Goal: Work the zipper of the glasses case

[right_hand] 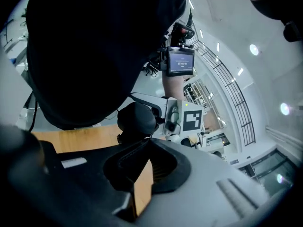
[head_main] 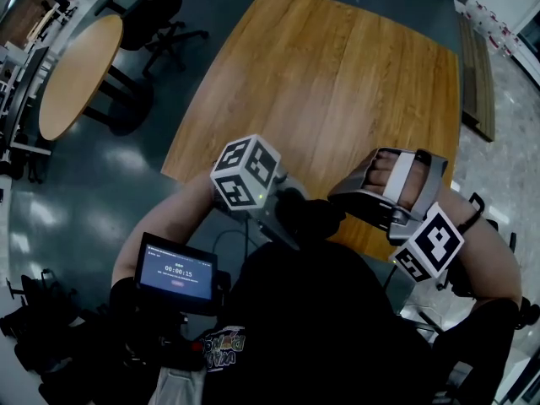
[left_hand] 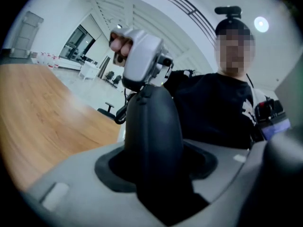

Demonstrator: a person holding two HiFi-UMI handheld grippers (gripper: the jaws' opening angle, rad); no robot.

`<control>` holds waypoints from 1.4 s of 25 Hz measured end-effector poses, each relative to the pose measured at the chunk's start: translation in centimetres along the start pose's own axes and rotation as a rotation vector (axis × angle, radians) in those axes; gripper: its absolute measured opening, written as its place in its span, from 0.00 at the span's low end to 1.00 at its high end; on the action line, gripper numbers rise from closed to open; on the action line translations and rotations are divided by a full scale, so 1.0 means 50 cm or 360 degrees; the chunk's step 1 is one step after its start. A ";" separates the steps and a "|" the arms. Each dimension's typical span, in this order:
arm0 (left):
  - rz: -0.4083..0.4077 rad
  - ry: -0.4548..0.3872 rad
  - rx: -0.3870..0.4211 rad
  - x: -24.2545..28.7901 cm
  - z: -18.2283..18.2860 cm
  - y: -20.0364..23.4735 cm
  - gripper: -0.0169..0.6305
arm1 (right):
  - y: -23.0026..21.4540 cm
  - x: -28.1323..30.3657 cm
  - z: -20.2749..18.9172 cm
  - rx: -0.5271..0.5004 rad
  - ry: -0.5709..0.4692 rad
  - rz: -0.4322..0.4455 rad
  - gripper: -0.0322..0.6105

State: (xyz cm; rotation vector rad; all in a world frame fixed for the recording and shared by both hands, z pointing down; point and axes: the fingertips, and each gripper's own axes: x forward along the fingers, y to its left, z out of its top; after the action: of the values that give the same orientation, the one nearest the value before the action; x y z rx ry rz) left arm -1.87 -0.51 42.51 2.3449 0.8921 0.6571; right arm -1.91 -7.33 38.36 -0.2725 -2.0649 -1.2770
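Observation:
The black glasses case [head_main: 314,218] is held just above the near edge of the table, close to my body. In the left gripper view the glasses case [left_hand: 152,136] stands up between the two jaws and fills the gap. My left gripper [head_main: 285,213] is shut on it. My right gripper [head_main: 339,199] reaches in from the right, and in the left gripper view its white body [left_hand: 141,56] sits at the top end of the case. In its own view my right gripper [right_hand: 142,144] is shut, tips right at the rounded end of the case [right_hand: 137,119]. A zipper pull between them cannot be made out.
The wooden table [head_main: 337,83] stretches away ahead. A round table [head_main: 80,74] and a black office chair [head_main: 156,15] stand on the dark floor at the upper left. A small screen [head_main: 177,277] is strapped to the left forearm.

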 end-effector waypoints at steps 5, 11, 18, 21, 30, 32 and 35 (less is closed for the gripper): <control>-0.0047 -0.0196 -0.0067 -0.011 0.015 0.009 0.43 | -0.001 -0.009 -0.021 -0.0034 0.0104 -0.0070 0.05; -0.0032 -0.0524 -0.0123 -0.068 0.059 0.019 0.43 | -0.017 -0.014 -0.040 0.0010 0.0190 -0.0160 0.05; 0.0109 -0.1023 -0.0068 -0.141 0.138 0.053 0.44 | -0.050 -0.018 -0.075 0.0225 0.0263 -0.0380 0.05; 0.0168 -0.1231 -0.0081 -0.172 0.175 0.071 0.44 | -0.056 -0.017 -0.090 0.0349 0.0282 -0.0472 0.05; 0.0274 -0.1697 -0.0236 -0.242 0.221 0.128 0.44 | -0.014 0.021 -0.100 0.0734 0.0284 -0.0600 0.05; 0.0285 -0.1815 -0.0286 -0.258 0.220 0.139 0.44 | -0.006 0.028 -0.098 0.0830 0.0284 -0.0635 0.05; 0.0296 -0.2000 -0.0382 -0.273 0.216 0.159 0.44 | 0.008 0.031 -0.098 0.0967 0.0275 -0.0687 0.05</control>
State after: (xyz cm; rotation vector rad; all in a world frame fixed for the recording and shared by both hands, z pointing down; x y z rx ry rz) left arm -0.86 -18.56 36.26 2.0341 0.0079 -0.6188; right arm -0.71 -11.57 41.04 0.5616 -2.3102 -0.7948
